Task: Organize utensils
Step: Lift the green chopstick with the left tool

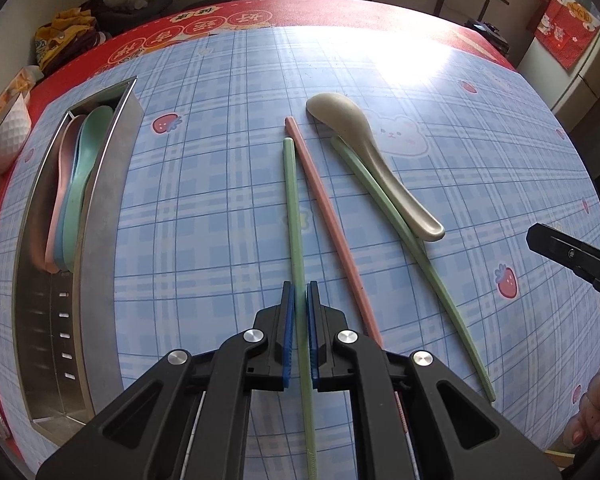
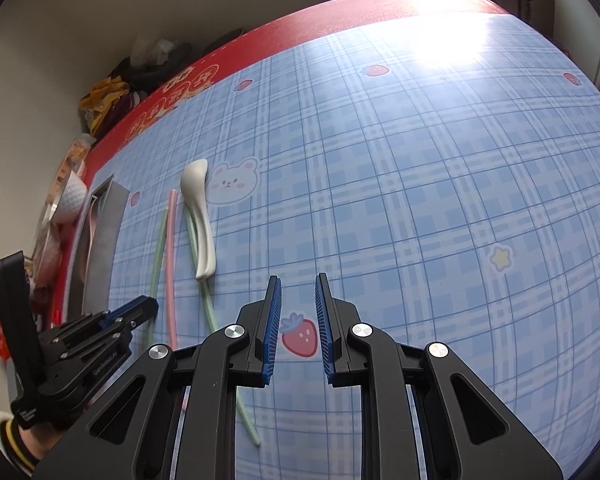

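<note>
Green chopstick (image 1: 291, 208) lies on the tabletop (image 1: 220, 168), left gripper (image 1: 300, 300) jaws clamped on it beside the pink chopstick (image 1: 328, 216); right gripper (image 2: 298, 300) hovers, jaws apart, holding nothing.

Right half of tabletop (image 2: 440, 200) wide open, easy passage. Left side tight: steel tray (image 1: 100, 216) along edge, pink chopstick (image 1: 332, 224), green chopstick (image 1: 412, 264) under beige spoon (image 1: 364, 152) crowd the middle lane
</note>
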